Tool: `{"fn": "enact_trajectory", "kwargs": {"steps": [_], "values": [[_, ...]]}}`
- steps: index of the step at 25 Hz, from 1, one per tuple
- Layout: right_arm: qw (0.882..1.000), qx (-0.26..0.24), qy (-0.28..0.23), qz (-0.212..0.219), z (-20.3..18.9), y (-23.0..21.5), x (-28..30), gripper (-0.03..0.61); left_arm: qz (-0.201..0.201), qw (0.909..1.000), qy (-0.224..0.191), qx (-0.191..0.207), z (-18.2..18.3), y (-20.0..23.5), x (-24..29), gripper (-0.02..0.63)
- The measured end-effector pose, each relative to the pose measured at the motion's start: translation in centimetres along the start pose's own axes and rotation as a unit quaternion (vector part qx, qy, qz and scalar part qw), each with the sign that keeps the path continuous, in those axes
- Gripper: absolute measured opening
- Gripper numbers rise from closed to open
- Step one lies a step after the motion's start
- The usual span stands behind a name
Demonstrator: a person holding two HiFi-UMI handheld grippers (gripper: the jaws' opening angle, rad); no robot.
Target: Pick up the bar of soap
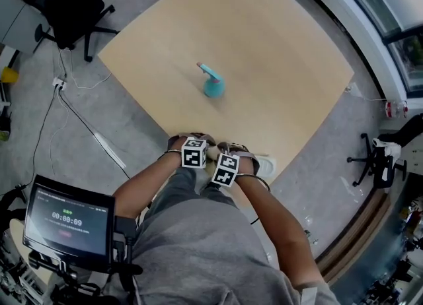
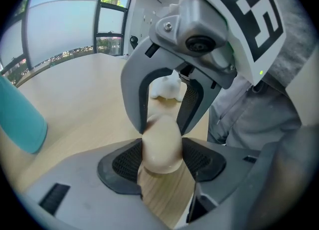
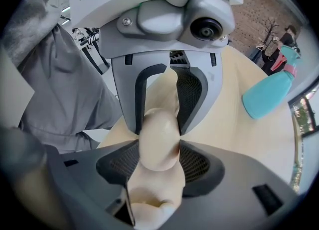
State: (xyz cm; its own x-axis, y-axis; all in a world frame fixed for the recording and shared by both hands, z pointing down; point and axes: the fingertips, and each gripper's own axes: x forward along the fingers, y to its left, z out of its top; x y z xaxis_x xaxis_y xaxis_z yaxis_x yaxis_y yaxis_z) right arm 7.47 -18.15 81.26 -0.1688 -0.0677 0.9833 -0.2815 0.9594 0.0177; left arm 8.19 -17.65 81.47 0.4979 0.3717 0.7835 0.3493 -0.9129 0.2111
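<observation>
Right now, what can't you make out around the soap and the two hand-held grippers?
Head view: the bar of soap is hidden beneath the marker cubes.
Left gripper view: the spray bottle is cut off by the left edge.
Right gripper view: the left hand-held gripper covers the soap's far end.
No view shows whether the soap clears the table.

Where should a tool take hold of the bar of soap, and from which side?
Across its narrow thickness, coming in end-on at a rounded end. The bar of soap is a smooth oval, so its flatter faces likely slip least. The left tool and right tool each clamp it so.
</observation>
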Motion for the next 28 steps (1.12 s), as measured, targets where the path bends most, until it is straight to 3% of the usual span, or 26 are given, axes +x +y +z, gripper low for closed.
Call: {"fn": "enact_trajectory", "kwargs": {"steps": [14, 24, 28], "values": [[0.999, 0.008, 0.034, 0.01, 0.0, -2.0, 1.9, 0.239, 0.041, 0.9982, -0.027, -0.034, -1.0, 2.6, -1.6, 0.253], [0.999, 0.04, 0.011, -0.008, 0.5, -5.5, 2.3, 0.239, 0.082, 0.9921, -0.057, -0.076, -2.4, 6.0, -3.9, 0.253], [0.998, 0.054, -0.004, -0.026, 1.0, -4.5, 1.8, 0.253, 0.11, 0.9866, -0.076, -0.093, -2.6, 4.8, -5.3, 0.253]]}}
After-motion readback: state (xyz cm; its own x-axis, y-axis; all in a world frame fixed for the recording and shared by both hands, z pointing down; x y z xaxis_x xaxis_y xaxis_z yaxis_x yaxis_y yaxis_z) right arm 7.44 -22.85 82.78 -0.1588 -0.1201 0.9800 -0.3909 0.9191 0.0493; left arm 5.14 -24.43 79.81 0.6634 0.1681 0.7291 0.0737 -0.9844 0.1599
